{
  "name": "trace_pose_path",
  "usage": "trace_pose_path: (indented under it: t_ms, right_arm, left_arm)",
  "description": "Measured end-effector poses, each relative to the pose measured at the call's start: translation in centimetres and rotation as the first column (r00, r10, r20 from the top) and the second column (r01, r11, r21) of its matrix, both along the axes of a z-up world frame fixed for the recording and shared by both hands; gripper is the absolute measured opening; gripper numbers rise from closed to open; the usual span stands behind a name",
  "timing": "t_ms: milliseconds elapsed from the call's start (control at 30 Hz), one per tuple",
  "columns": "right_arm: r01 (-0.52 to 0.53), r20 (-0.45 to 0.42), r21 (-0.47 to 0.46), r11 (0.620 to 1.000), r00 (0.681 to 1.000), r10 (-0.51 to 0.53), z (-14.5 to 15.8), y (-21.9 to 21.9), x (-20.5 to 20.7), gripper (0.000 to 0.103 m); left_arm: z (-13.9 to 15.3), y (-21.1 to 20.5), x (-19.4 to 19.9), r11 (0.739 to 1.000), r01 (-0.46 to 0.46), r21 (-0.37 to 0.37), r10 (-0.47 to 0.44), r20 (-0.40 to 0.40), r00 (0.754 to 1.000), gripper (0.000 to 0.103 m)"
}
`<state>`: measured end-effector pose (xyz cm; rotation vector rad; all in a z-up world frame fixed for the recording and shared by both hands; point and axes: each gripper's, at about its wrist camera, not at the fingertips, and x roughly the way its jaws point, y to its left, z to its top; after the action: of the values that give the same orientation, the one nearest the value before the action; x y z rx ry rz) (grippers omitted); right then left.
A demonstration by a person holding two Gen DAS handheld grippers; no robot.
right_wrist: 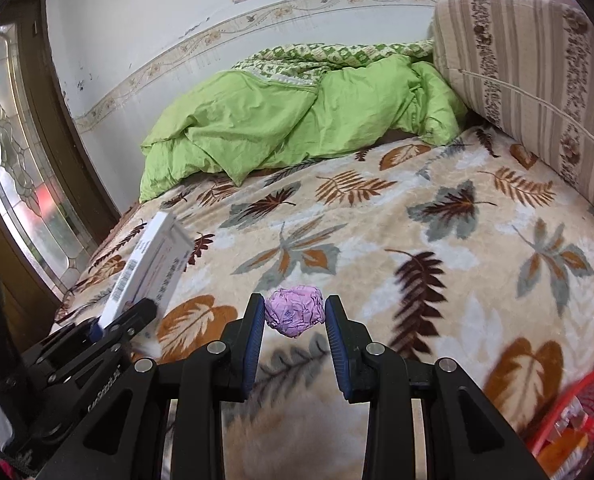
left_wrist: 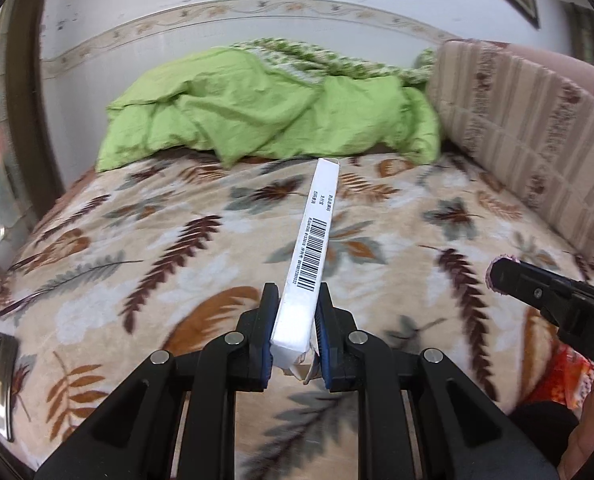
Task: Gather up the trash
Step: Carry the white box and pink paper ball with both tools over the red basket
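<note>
My left gripper is shut on a long white carton with a barcode, held above the leaf-patterned bed. The carton also shows at the left of the right wrist view, clamped in the left gripper. My right gripper is shut on a crumpled purple paper ball, which sits between the blue pads above the blanket. In the left wrist view the right gripper enters from the right with a bit of purple showing at its tip.
A leaf-patterned blanket covers the bed. A green duvet lies bunched at the far end, a striped cushion on the right. A red basket with wrappers sits at lower right. A dark flat object lies at lower left.
</note>
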<state>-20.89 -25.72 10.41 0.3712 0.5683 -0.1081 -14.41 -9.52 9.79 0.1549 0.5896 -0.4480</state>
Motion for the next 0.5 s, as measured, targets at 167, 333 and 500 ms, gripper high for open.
trace_pose_path:
  t_ms: [167, 333, 500]
  right_arm:
    - [0.045, 0.000, 0.059, 0.997, 0.999, -0.045, 1.2, -2.9, -4.6, 0.033]
    - [0.136, -0.007, 0.083, 0.987, 0.991, -0.136, 2.1, -6.6, -9.8, 0.033]
    - [0.263, -0.043, 0.127, 0.956, 0.965, -0.260, 1.9, -11.1, -15.4, 0.033]
  left_arm:
    - [0.8, -2.5, -2.7, 0.990, 0.138, -0.018, -0.139, -0.033, 0.990, 0.017]
    - [2.3, -6.1, -6.1, 0.952, 0.304, -0.030, -0.305, -0.042, 0.951, 0.017]
    - [3.1, -10.6, -9.6, 0.883, 0.468, -0.050, -0.470, -0.082, 0.879, 0.017]
